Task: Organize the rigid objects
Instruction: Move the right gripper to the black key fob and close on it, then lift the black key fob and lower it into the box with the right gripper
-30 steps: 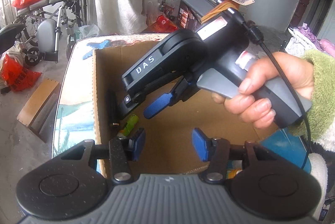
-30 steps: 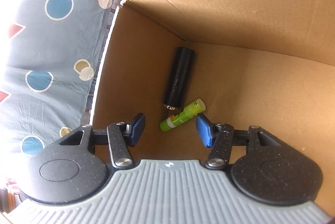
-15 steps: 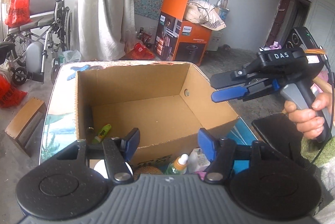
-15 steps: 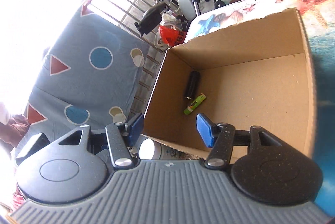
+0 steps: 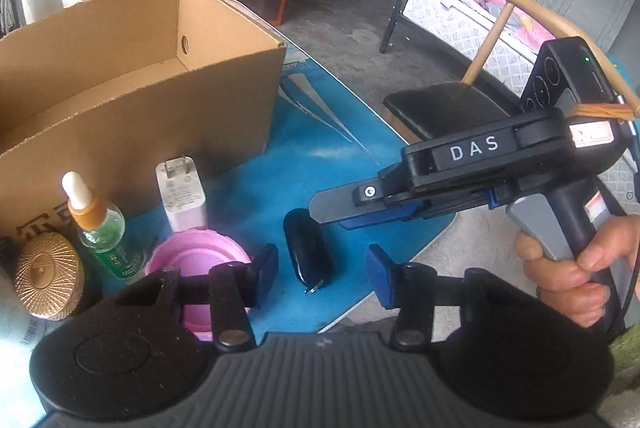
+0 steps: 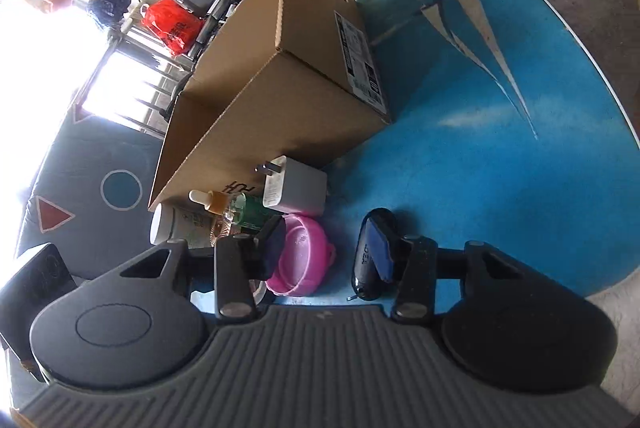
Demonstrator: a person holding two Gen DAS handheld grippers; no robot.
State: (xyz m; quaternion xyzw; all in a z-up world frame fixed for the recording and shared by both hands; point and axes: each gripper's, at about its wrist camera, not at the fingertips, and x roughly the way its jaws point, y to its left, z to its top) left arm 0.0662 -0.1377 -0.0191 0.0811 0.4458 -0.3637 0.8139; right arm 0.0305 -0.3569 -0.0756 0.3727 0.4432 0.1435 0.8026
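From the left wrist camera, the left gripper (image 5: 322,266) hung above the near part of the blue sea-print table (image 5: 276,144), its jaws apart with nothing pressed between them; they had just been closing. A black oval case (image 5: 308,252) lay on the table below that gap, apart from both pads. To its left sat a pink bowl (image 5: 192,260), a white plug charger (image 5: 182,194) standing upright, a green dropper bottle (image 5: 98,224) and a gold ribbed jar (image 5: 48,274), all just in front of the open cardboard box (image 5: 140,76). The right gripper (image 5: 344,214) reached in from the right, held by a hand (image 5: 576,264), its tip just above and beside the black case; from this side I could not tell how its jaws stood. From the right wrist camera, the right gripper (image 6: 328,250) showed its jaws apart and empty, having just been closing, with the pink bowl (image 6: 302,256) lying below the gap and the black case (image 6: 370,268) partly hidden behind the right-hand pad. The charger (image 6: 294,188) and dropper bottle (image 6: 236,206) stood against the box (image 6: 280,84).
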